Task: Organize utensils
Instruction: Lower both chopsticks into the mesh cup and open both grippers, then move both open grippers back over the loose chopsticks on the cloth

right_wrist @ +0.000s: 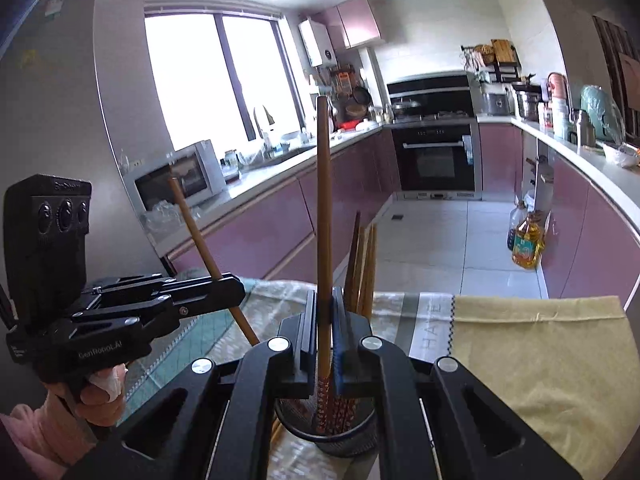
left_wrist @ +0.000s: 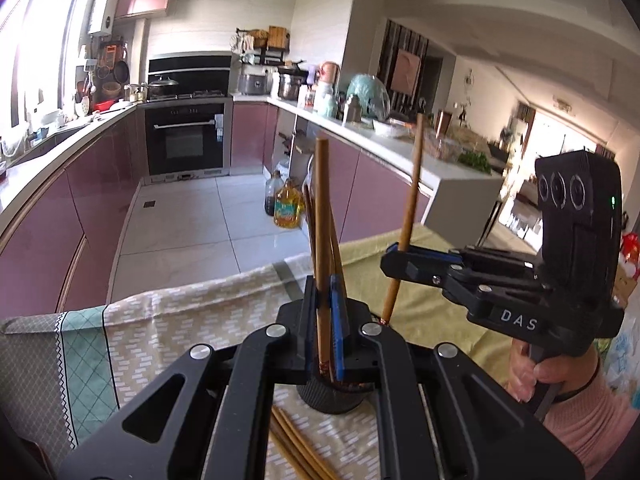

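Each gripper is closed on one upright chopstick: the right gripper [right_wrist: 325, 340] holds its chopstick [right_wrist: 323, 216] tip-down over the mesh cup [right_wrist: 326, 432], while the left gripper [left_wrist: 325, 320] grips another chopstick [left_wrist: 322, 240] near that cup.

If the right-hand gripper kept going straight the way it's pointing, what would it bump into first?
Probably the chopsticks standing in the mesh holder, just beyond the right gripper, which is itself clamped on a chopstick. Past them only cloth-covered table and open floor show; depth is uncertain.
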Demonstrator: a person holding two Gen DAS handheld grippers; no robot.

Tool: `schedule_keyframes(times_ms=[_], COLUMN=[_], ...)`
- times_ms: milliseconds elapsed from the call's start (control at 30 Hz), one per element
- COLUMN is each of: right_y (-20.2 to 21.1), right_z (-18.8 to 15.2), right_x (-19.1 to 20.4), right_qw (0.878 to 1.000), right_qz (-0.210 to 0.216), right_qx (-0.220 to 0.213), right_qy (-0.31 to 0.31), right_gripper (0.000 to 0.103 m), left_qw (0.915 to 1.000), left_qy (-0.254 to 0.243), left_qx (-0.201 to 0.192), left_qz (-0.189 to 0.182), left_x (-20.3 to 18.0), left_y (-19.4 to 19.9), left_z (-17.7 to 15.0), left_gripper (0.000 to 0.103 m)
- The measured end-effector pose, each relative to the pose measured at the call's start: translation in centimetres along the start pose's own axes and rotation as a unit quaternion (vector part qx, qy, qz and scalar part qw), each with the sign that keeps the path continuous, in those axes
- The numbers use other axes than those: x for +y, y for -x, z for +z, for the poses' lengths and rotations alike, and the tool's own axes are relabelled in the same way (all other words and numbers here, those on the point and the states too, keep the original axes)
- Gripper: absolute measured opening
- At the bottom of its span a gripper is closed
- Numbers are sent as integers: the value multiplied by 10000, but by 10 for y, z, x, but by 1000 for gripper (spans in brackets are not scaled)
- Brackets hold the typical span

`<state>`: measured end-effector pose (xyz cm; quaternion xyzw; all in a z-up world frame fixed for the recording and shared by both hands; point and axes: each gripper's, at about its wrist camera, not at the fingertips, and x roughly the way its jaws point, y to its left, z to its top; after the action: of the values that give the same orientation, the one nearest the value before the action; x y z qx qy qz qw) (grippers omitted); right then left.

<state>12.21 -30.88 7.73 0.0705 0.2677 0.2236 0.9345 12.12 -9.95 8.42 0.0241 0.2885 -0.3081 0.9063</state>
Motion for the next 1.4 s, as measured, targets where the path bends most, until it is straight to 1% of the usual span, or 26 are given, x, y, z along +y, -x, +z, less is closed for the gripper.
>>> schedule_keyframes(times_ms=[100, 167, 367, 467, 567, 600, 733, 800, 833, 867, 933, 967, 1033, 1100, 1133, 1167, 1200, 1233, 1267, 1400], right_y=[-12, -18, -32, -36, -38, -38, -30, -26, -22, -18, -8, -4, 5, 14, 17, 19, 20, 19, 17, 0], right_z=[-7, -10, -15, -17, -17, -18, -20, -20, -20, -21, -23, -25, -29, -35, -38, -42, -48, -53, -59, -83], right_x=[-2, -2, -7, -10, -14, -14, -11, -10, -8, -6, 1, 5, 14, 26, 31, 36, 42, 45, 49, 54], right_qw=[9995, 9990, 9975, 9972, 9970, 9971, 9977, 9981, 9985, 9989, 9994, 9996, 9999, 9996, 9993, 9990, 9984, 9980, 9974, 9953], right_qz=[-37, -81, -158, -213, -217, -219, -189, -165, -145, -139, -118, -76, 64, 238, 298, 367, 440, 493, 557, 552], right_qx=[305, 430, 676, 699, 692, 669, 595, 529, 467, 399, 268, 230, 153, 121, 123, 147, 188, 237, 337, 740], right_qy=[-15, -30, -95, -165, -280, -285, -279, -260, -246, -227, -163, -125, -41, 112, 170, 231, 286, 303, 322, 277], right_gripper=[6, 6, 7, 8, 8, 8, 9, 11, 17, 26, 39, 39, 39, 40, 42, 45, 46, 47, 48, 49], left_qw=[9995, 9990, 9984, 9981, 9975, 9975, 9978, 9981, 9983, 9986, 9990, 9992, 9993, 9992, 9990, 9988, 9986, 9983, 9978, 9950], left_qy=[-145, -176, -151, -138, 2, 38, 144, 202, 238, 274, 279, 287, 291, 281, 245, 212, 198, 205, 208, 313], left_qx=[267, 421, 543, 603, 700, 710, 635, 573, 522, 447, 297, 217, 122, 89, 86, 91, 119, 187, 261, 637], left_qz=[-4, -21, 10, 65, 57, 59, 88, 102, 108, 124, 168, 189, 222, 283, 373, 439, 474, 519, 568, 707], left_x=[-3, -1, 5, 5, 6, 8, 12, 15, 17, 18, 21, 23, 26, 28, 28, 29, 29, 30, 32, 38], left_y=[-11, -19, -34, -43, -56, -58, -57, -51, -47, -41, -29, -21, -7, 3, 8, 11, 13, 14, 15, 8], left_z=[-7, -11, -10, -6, -1, -1, -5, -9, -11, -13, -19, -24, -32, -43, -50, -57, -64, -72, -81, -115], left_gripper=[7, 7, 8, 8, 9, 10, 14, 14, 15, 17, 22, 28, 30, 35, 37, 43, 50, 52, 53, 58])
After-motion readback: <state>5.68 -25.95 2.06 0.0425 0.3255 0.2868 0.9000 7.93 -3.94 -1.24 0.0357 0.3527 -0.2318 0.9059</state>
